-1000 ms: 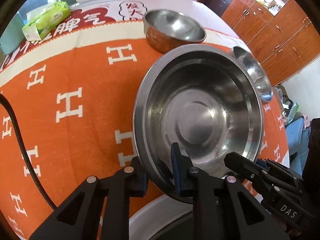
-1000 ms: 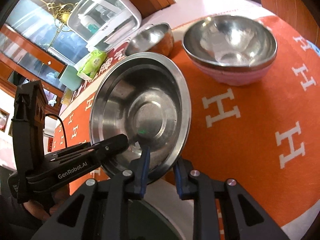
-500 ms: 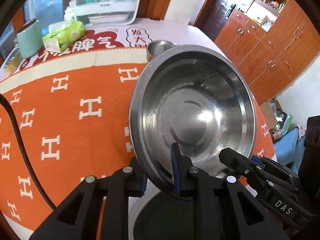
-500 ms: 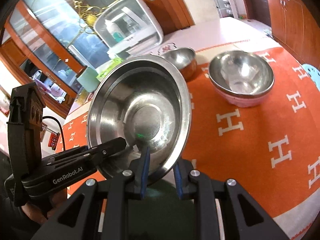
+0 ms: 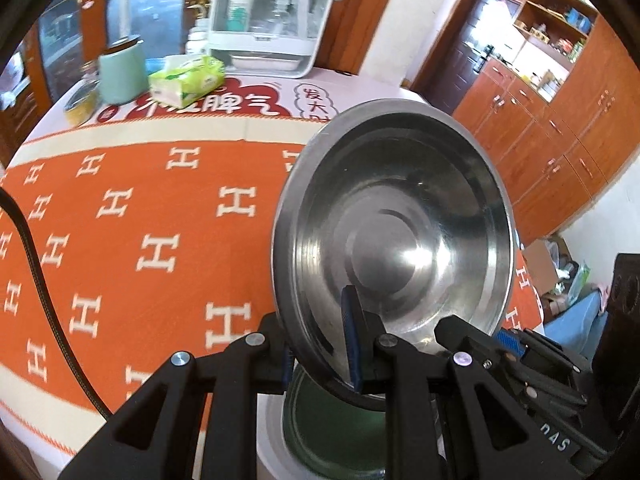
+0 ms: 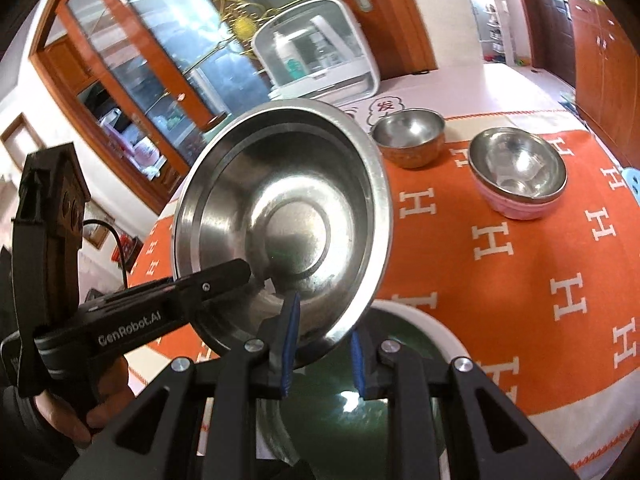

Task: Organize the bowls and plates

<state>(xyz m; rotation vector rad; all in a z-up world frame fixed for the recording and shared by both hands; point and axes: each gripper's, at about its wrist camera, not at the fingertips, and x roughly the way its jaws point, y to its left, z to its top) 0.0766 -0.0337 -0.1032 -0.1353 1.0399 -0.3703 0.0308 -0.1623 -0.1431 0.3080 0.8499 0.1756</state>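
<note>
Steel plate (image 5: 394, 240), shiny, tilted, concentric rings

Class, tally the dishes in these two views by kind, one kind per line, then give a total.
Large steel plate, held by both grippers: 1
Plain steel bowl: 1
Steel bowl nested in a pink bowl: 1
Pink bowl: 1
Dark green dish with white rim: 1
Total: 5
</note>
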